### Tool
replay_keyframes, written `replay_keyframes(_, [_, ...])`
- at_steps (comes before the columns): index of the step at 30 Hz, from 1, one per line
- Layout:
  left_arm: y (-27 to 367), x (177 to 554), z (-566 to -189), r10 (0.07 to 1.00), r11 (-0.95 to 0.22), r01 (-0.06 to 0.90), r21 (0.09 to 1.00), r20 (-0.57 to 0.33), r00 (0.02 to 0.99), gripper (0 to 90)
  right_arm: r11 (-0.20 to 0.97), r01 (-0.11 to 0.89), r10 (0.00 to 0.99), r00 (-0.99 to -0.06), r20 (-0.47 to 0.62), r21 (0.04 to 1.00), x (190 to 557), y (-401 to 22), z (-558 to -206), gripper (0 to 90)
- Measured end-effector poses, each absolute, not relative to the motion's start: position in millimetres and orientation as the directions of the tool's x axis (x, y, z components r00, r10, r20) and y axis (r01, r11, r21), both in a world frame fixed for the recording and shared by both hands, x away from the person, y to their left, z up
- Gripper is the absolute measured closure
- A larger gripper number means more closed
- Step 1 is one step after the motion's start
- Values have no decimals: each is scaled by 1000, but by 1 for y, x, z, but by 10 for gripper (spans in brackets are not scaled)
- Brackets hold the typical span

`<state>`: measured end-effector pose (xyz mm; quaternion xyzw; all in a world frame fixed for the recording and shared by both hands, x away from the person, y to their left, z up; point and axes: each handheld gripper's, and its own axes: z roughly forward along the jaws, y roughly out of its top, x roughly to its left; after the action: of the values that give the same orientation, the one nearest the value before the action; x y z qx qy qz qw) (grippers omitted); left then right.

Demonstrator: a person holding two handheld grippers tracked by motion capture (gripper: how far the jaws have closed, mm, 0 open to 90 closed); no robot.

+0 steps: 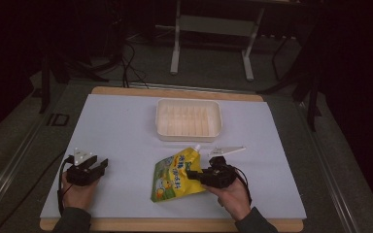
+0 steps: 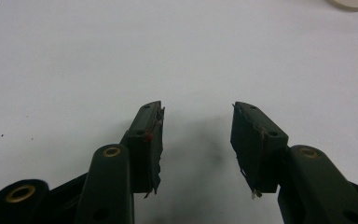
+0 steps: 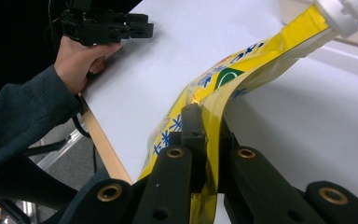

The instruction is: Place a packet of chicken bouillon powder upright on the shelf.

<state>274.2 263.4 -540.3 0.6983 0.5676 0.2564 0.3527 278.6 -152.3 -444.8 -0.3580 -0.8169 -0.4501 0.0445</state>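
Right gripper view: clamping right gripper (image 3: 205, 135) on yellow pouch (image 3: 242, 70) edge for lifting toward tray (image 1: 188, 118), leaving left gripper (image 2: 196, 140) spread apart, idling.

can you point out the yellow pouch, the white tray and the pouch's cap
yellow pouch (image 1: 172, 177): high view, on its printed front face.
white tray (image 1: 188, 135): high view, on its near rim.
pouch's cap (image 3: 342, 14): right gripper view, on the white screw cap at the spout.
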Motion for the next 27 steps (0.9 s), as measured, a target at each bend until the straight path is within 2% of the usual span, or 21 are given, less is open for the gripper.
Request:
replay_keyframes(7, [263, 274, -540, 974, -107, 611, 784, -42, 224, 533, 365, 579, 547, -767, 335, 729, 274, -148, -438, 900])
replay_keyframes(12, [264, 274, -540, 974, -104, 611, 785, -44, 222, 531, 391, 517, 560, -790, 249, 761, 268, -143, -429, 900])
replay_keyframes(27, [264, 273, -540, 974, -99, 607, 788, -46, 220, 527, 406, 441, 572, -805, 154, 801, 262, -139, -417, 900])
